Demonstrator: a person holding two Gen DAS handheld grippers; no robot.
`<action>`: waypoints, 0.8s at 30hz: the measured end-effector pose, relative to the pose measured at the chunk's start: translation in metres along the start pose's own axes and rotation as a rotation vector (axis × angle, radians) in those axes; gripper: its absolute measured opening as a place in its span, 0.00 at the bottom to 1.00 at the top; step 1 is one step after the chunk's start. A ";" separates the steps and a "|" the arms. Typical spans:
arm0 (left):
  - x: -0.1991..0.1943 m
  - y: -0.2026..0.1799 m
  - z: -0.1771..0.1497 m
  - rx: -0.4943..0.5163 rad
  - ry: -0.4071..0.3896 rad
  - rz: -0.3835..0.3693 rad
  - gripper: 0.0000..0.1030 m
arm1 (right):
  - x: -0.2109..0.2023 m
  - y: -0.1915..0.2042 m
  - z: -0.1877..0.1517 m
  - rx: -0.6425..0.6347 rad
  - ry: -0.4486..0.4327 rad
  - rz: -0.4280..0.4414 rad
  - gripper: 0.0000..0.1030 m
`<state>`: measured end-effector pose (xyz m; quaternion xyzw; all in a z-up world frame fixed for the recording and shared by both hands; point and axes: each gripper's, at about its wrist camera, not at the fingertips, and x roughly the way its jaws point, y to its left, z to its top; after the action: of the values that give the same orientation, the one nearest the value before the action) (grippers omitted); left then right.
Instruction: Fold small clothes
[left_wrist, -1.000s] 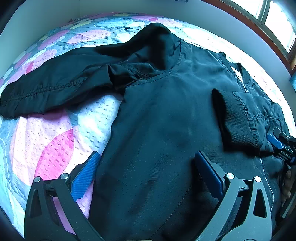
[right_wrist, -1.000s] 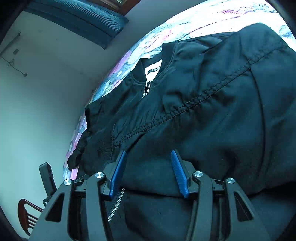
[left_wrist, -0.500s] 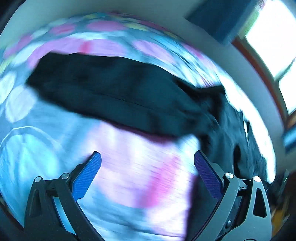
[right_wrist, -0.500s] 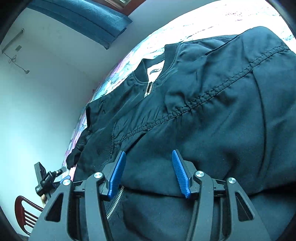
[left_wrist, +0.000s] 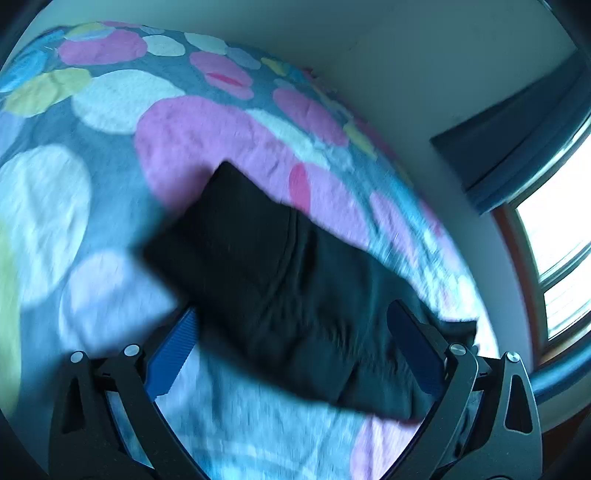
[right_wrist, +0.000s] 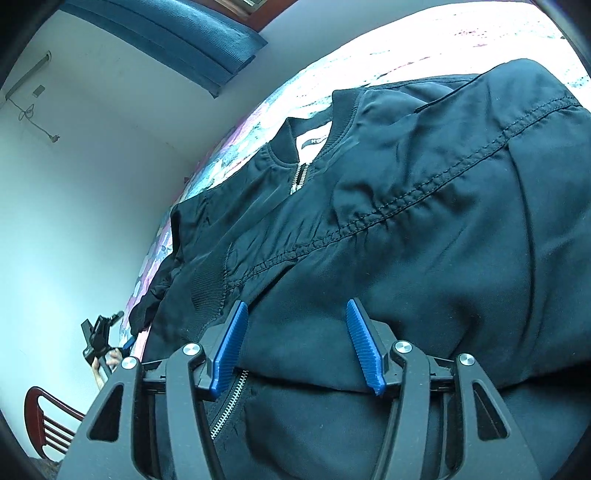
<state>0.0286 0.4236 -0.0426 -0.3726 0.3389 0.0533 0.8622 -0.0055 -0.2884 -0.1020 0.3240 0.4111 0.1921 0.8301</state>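
A black zip jacket (right_wrist: 424, 229) lies on a bed with its collar and zipper (right_wrist: 299, 177) facing up; one sleeve with a ribbed cuff (right_wrist: 207, 284) is folded across the body. My right gripper (right_wrist: 295, 347) is open, its blue pads just above the jacket's front. In the blurred left wrist view, the jacket's other sleeve (left_wrist: 288, 288) stretches out over the bedspread, cuff end at the upper left. My left gripper (left_wrist: 291, 354) is open wide, astride this sleeve and holding nothing. The left gripper also shows small in the right wrist view (right_wrist: 99, 336).
The bedspread (left_wrist: 203, 136) has pink, white and blue round patches. A white wall runs along the bed's far side, with a blue curtain (left_wrist: 517, 122) and a window (left_wrist: 554, 240). A red wooden chair (right_wrist: 48, 424) stands beside the bed.
My left gripper has swung away from the jacket's body to the outstretched sleeve, still open. My right gripper has stayed almost still above the jacket's front.
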 end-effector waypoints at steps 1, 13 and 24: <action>0.003 0.002 0.006 -0.004 0.000 -0.009 0.97 | 0.000 0.000 0.000 -0.003 0.001 0.000 0.56; 0.001 0.030 0.012 -0.153 -0.010 0.043 0.26 | -0.001 -0.002 0.001 -0.015 0.001 0.004 0.57; -0.055 -0.033 0.027 0.078 -0.166 0.192 0.13 | -0.001 -0.003 0.001 -0.014 -0.001 0.004 0.57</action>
<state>0.0122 0.4272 0.0246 -0.2992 0.3025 0.1529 0.8920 -0.0048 -0.2914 -0.1030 0.3192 0.4086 0.1965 0.8322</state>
